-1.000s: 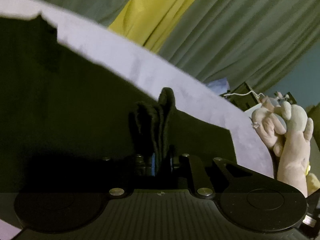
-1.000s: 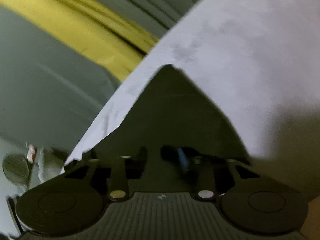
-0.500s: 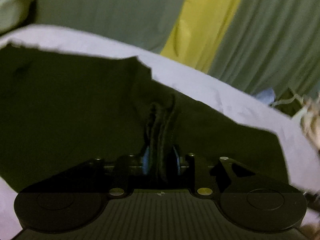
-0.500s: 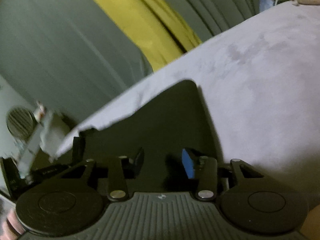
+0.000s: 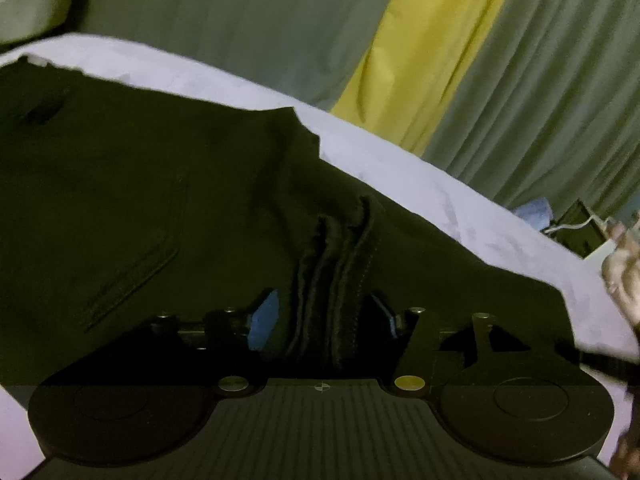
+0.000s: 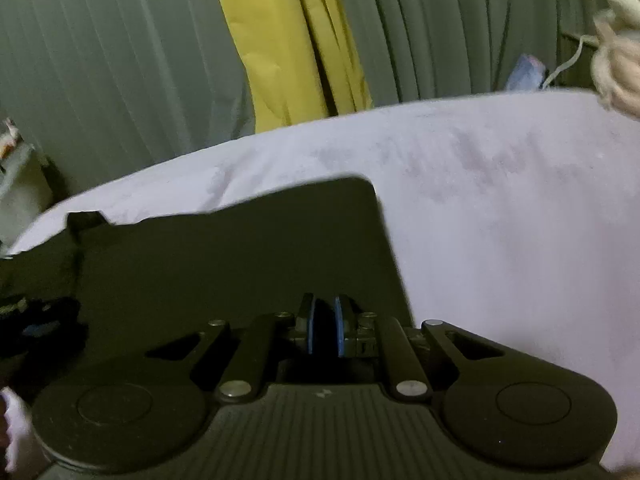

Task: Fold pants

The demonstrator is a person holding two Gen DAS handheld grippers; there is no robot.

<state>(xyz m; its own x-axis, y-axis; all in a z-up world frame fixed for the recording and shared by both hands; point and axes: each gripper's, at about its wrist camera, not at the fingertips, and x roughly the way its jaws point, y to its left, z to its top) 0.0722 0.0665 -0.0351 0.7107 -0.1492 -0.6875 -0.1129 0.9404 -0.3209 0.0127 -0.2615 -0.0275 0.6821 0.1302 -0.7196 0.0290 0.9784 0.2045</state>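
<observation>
Dark pants [image 5: 140,200] lie spread on a pale lavender bed surface [image 5: 400,168]. My left gripper [image 5: 326,308] is shut on a bunched, layered edge of the pants that stands up between its blue-padded fingers [image 5: 266,314]. In the right wrist view the pants [image 6: 240,248] lie flat with a square corner at the far right. My right gripper [image 6: 324,326] sits low over that cloth with its blue pads [image 6: 312,326] nearly together; no cloth shows between them.
Grey-green curtains with a yellow panel [image 5: 420,60] hang behind the bed. A plush toy [image 6: 618,44] and a blue item [image 6: 528,70] lie at the far right. A shelf with objects [image 6: 16,168] stands at the left edge.
My right gripper went from open to closed and swung to the left over the pants. My left gripper kept its grip on the bunched edge and turned, carrying the cloth.
</observation>
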